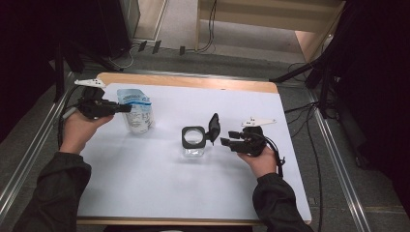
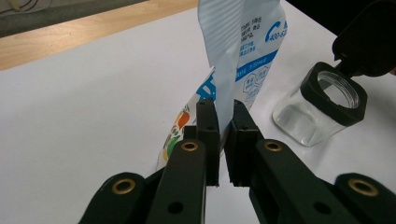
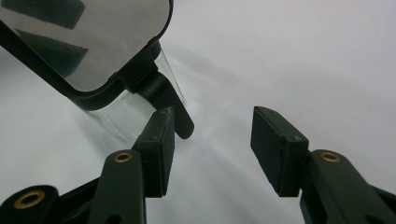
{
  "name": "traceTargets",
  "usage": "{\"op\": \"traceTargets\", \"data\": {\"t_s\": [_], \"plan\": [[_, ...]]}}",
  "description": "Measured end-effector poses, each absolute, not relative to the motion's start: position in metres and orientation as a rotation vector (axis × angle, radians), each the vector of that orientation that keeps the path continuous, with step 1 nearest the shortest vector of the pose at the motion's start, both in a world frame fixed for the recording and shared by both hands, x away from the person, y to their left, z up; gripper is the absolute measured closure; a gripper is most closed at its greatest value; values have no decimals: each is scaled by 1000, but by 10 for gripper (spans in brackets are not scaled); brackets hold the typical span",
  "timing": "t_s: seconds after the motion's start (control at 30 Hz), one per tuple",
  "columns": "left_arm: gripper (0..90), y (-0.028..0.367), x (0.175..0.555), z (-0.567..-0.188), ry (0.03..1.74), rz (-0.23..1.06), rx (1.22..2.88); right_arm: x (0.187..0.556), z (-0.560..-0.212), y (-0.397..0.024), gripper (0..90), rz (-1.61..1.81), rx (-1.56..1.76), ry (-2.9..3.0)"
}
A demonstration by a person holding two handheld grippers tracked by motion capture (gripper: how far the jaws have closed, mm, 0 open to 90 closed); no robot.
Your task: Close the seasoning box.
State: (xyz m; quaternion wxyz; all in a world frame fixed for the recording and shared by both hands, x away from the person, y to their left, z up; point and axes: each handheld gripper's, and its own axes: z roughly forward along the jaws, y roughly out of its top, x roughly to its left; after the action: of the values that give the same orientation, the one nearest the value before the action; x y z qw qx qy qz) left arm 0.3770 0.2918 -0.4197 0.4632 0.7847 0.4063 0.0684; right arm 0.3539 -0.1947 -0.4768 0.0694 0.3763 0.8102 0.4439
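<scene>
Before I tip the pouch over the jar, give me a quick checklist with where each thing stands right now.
1. Left claw shut on the pouch: ok.
2. Pouch held upright, clear of the jar: ok.
3. Jar lid flipped open, mouth exposed: ok.
4. Jar upright on the white mat: ok.
5. Right claw steadying the jar: not ok, its jaws stand open beside the lid hinge.
6. Pouch top opened for pouring: cannot tell.

Looks like a lab or recording studio, probably. A wooden table (image 1: 193,81) under a white sheet (image 1: 159,169), black curtains (image 1: 377,72) at the left and right edges, loose cables (image 1: 309,145) on the grey floor (image 1: 333,159), and metal rails (image 1: 29,154) beside the table's long edges.
</scene>
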Motion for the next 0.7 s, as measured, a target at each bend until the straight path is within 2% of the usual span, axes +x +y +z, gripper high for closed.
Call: {"op": "traceTargets", "data": {"t_s": [0.17, 0.47, 0.7], "plan": [[900, 290, 377, -419, 1001, 129, 1909, 354, -476, -197, 497, 1352, 1144, 2426], [900, 289, 373, -405, 1005, 88, 1859, 346, -465, -202, 498, 1380, 1168, 2400], [900, 283, 365, -386, 980, 121, 1884, 331, -458, -197, 522, 1386, 1151, 2411]]}}
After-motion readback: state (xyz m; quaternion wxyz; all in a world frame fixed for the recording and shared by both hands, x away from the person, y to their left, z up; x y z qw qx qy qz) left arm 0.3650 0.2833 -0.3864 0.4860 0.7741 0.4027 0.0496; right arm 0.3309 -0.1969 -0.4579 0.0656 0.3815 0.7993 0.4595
